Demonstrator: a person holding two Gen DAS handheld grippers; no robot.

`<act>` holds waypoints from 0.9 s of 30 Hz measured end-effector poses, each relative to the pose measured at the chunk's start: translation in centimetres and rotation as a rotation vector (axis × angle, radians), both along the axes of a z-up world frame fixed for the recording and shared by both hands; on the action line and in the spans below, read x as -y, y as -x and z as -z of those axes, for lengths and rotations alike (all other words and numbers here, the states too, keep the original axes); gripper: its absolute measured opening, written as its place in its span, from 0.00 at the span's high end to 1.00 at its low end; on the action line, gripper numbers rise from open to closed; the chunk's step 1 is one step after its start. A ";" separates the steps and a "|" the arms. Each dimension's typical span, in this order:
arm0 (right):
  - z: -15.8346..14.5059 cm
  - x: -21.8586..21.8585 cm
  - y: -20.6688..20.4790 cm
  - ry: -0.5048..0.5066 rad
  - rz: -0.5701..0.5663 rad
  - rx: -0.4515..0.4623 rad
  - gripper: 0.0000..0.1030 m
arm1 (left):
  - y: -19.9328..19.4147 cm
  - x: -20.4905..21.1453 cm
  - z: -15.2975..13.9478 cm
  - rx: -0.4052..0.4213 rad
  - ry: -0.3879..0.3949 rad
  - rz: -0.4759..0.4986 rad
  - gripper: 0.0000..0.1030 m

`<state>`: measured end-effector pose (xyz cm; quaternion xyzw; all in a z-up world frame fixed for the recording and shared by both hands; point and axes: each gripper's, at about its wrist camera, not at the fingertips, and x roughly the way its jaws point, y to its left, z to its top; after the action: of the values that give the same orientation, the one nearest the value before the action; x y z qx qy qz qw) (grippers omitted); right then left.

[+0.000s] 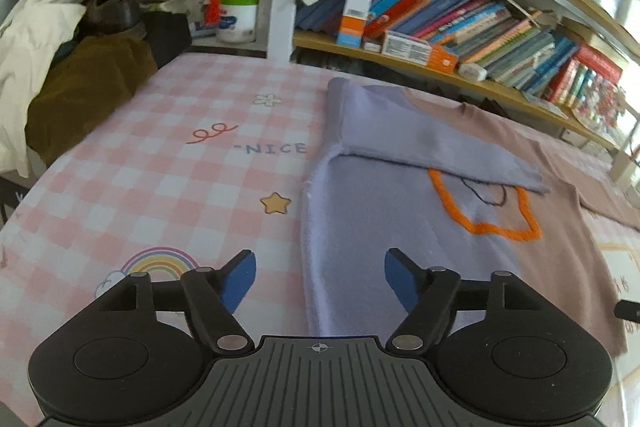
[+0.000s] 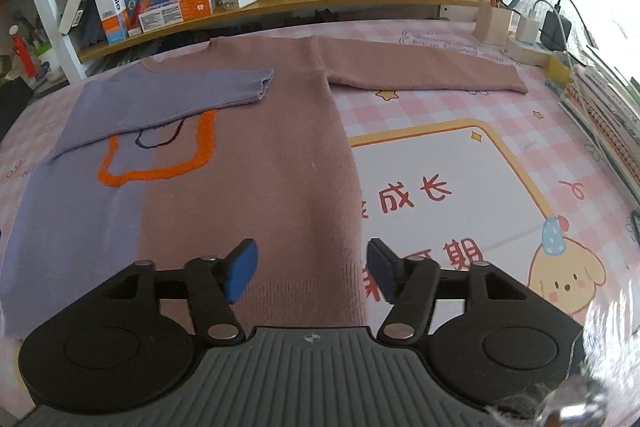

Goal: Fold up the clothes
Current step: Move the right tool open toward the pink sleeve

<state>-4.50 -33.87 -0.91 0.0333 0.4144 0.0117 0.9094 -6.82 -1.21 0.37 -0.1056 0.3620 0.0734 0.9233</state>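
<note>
Above the sweater's (image 2: 248, 167) hem, both claws hang with jaws apart and nothing between them: the left claw (image 1: 320, 277) over the lilac half's outer edge, the right claw (image 2: 312, 269) over the brown half's bottom corner. That sweater lies flat on the pink checked bench (image 1: 180, 187). Its lilac sleeve (image 2: 172, 99) is folded across the chest, partly covering the orange outline (image 2: 160, 163); its brown sleeve (image 2: 424, 67) stretches straight out sideways. Beyond the sweater's collar runs a bookshelf (image 2: 280, 3).

A two-tone sweater (image 2: 248, 163) — lavender and dusty pink with an orange outline — lies flat; its lavender sleeve (image 2: 168, 103) is folded across the chest, the pink sleeve (image 2: 424, 67) outstretched.
</note>
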 end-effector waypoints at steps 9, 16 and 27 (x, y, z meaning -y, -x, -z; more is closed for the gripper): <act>-0.2 0.7 2.6 0.038 0.083 0.003 0.33 | 0.2 2.7 1.2 -0.035 -0.030 0.118 0.22; 0.1 2.0 3.1 0.033 0.136 -0.012 0.28 | -0.3 3.9 1.2 -0.036 -0.038 0.141 0.22; 0.9 5.7 0.2 0.002 0.086 -0.022 0.26 | -1.6 7.7 1.1 -0.062 -0.071 0.066 0.17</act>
<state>-4.73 -39.52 -1.78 0.0502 0.4226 -0.0282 0.9045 -5.19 -8.88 -0.76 -0.0585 0.3910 0.0589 0.9167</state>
